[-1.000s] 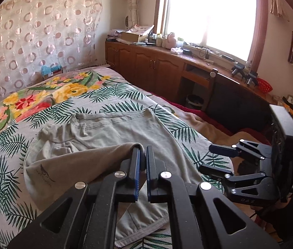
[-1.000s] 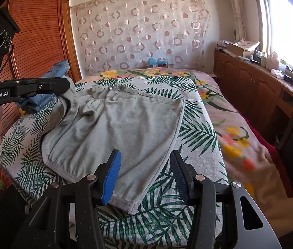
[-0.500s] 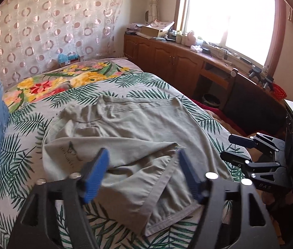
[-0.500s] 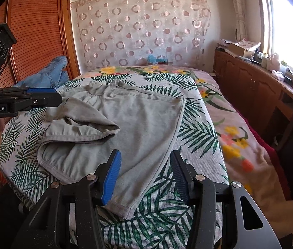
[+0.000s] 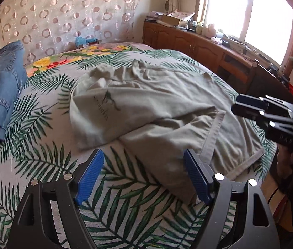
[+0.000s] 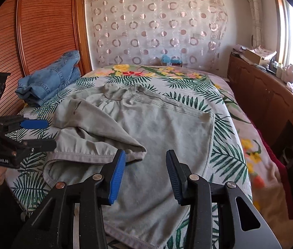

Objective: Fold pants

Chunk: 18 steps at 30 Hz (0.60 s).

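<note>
Grey pants (image 6: 163, 137) lie spread on the bed (image 6: 225, 151), one leg flopped across the other toward a lengthwise fold. The left tongs (image 5: 142, 174) gape empty over the near edge; the right tongs (image 6: 144, 174) are closing, gripping nothing.

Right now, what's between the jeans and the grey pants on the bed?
Only bare leaf-print bedspread separates the jeans from the pants; the right wrist view shows it.

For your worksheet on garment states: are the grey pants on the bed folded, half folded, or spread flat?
Half folded. One leg of the grey pants lies loosely across the other, its hem skewed, the rest spread on the bedspread.
</note>
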Available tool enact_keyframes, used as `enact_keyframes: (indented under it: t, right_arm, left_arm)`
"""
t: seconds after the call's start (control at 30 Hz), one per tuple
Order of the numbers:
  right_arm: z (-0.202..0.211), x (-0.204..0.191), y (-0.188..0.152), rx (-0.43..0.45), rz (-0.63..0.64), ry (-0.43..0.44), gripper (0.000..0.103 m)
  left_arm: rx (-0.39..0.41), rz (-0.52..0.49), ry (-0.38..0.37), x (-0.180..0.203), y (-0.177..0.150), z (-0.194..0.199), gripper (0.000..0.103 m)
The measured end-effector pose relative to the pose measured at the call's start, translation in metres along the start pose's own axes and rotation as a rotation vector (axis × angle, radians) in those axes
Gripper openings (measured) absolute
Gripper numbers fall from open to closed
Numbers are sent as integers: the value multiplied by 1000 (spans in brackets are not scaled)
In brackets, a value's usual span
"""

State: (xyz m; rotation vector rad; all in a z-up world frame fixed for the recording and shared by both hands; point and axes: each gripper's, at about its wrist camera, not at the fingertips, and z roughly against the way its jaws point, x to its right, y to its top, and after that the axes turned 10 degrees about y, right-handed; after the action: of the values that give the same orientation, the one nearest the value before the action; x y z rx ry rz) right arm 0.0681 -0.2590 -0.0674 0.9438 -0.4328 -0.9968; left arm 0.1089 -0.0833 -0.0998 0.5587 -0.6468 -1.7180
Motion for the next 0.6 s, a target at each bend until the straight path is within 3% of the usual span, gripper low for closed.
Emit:
enact_keyframes:
  t: [0.2,0.43,0.6]
  right_arm:
    - [-25,3,6,-50,-19,50,33]
    - [-44,19,5,-119,-44,-5,32]
    - [-51,19,10,-145,-63,51,30]
  left_arm:
    - [-4,13,20,-4,-13,-2,80]
    - [-3,24,16,-8,-18,-2,80]
    - [5,36,16,-11,-20,-1,80]
